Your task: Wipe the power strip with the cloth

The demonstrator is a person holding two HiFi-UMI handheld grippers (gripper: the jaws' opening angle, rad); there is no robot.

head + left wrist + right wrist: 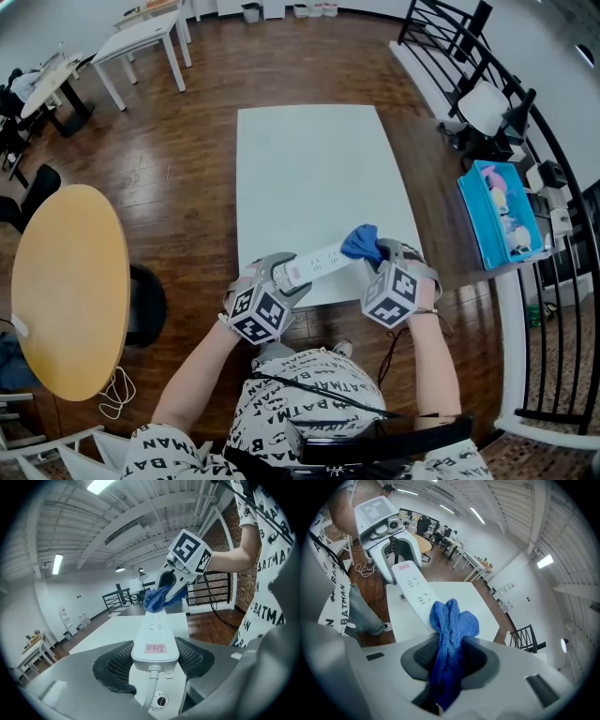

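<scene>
**White power strip clamped at one end, blue cloth on the other**

The power strip (314,265) is a long white bar with a pink label near its cord end. That end sits between the jaws of the left hand-held gripper (281,277), with the cord running back from it. The strip reaches slantwise over the near edge of the white counter (309,159). The cloth (362,244) is blue and bunched, pinched in the right hand-held gripper (382,261). Its loose end rests on the strip's far end.

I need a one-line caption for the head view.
The left gripper holds a white plastic power strip while the right gripper holds a blue cloth against its other end.
</scene>
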